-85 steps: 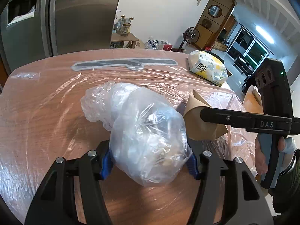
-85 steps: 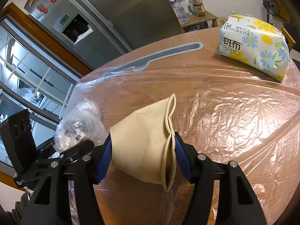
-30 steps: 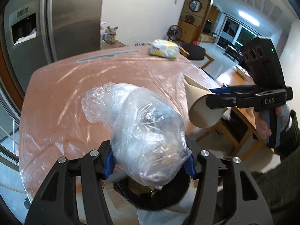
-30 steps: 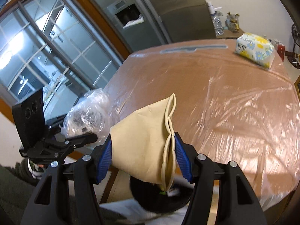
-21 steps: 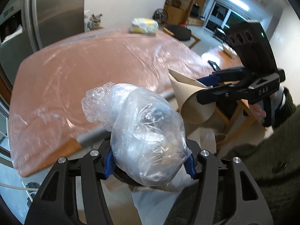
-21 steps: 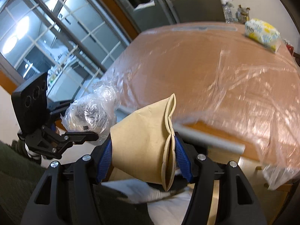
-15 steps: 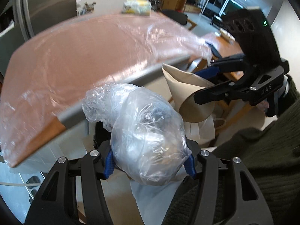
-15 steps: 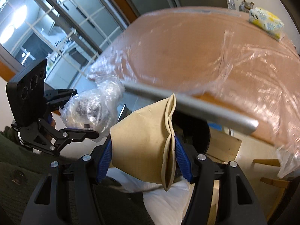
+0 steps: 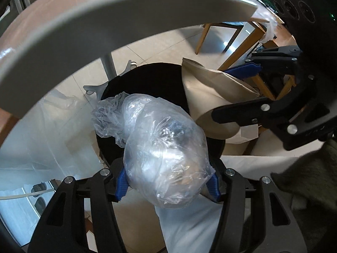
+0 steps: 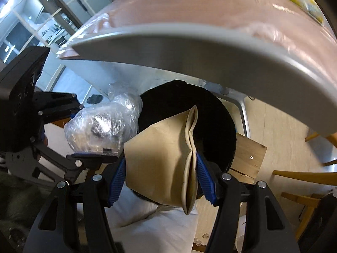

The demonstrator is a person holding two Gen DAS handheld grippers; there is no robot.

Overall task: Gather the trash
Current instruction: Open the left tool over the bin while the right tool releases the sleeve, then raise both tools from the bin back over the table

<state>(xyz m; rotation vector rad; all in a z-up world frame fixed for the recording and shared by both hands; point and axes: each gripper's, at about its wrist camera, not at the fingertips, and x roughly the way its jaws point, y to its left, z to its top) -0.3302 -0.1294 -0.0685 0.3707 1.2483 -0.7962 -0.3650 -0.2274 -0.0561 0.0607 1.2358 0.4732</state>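
The table [image 9: 118,6] edge now arcs across the top of both views; a second ago its top filled them. Below, a black bin [image 10: 212,126] has come into full view. The paper bag [image 10: 160,164], pinched by the right gripper [image 10: 161,176], hangs over the bin's mouth. The left gripper [image 9: 168,182] jaws are easing apart around the plastic bundle [image 9: 164,147], which probably still touches both pads, above the bin.
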